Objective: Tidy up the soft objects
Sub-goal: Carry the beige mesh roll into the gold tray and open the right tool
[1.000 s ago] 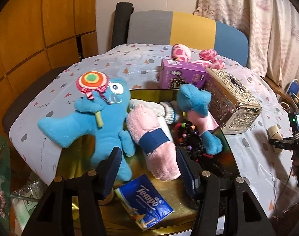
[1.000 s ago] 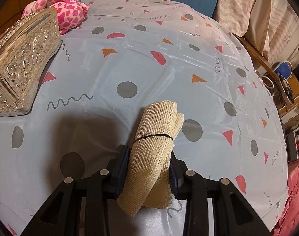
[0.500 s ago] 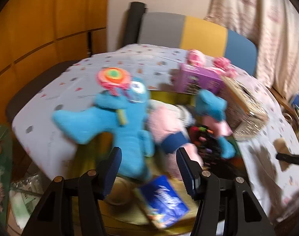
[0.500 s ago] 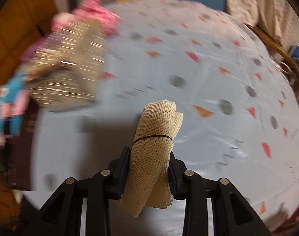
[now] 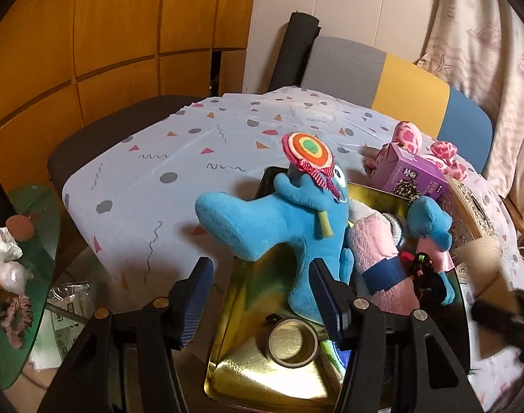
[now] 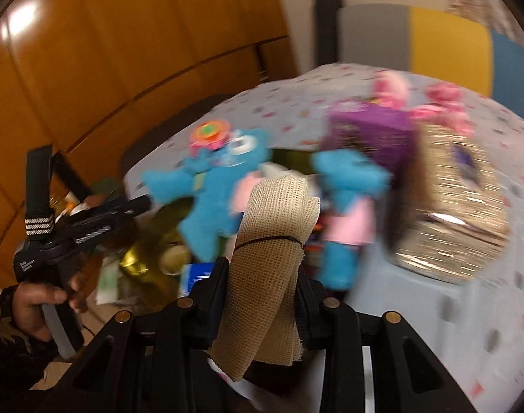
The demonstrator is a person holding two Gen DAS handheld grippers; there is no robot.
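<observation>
Right hand-held gripper [image 6: 262, 282]: its jaws are pressed against both sides of the beige mesh roll [image 6: 272, 241], which is bound at the middle by a thin black band and stands up out of the grip — clear of the table.

Left hand-held gripper [image 5: 262, 296]: jaws stand partly apart with nothing between them; it hangs over the near end of the gold tray [image 5: 258, 375], just in front of the blue plush toy [image 5: 279, 227].

Gathered so far: the gold tray already carries the blue plush toy with its lollipop, a pink rolled cloth [image 5: 379, 258] with a dark blue band, a smaller blue-and-pink plush [image 5: 430, 227] and a dark beaded item that is hard to make out. A roll of tape [image 5: 293, 342] also lies in the tray.

Still out: a pink spotted plush [image 5: 441, 153] lies on the patterned table [image 5: 179, 158] behind the purple box [image 5: 413, 175], apart from the tray. The ornate metal box [image 6: 451, 206] stands just beside the tray.

Progress: judged from the layout, well along — most soft things are in the tray, the mesh roll is in hand and seems bound for it, and the pink spotted plush looks to be what remains.

Uncertainty: the right view is heavily blurred, so the exact spot the roll is over cannot be told.
</observation>
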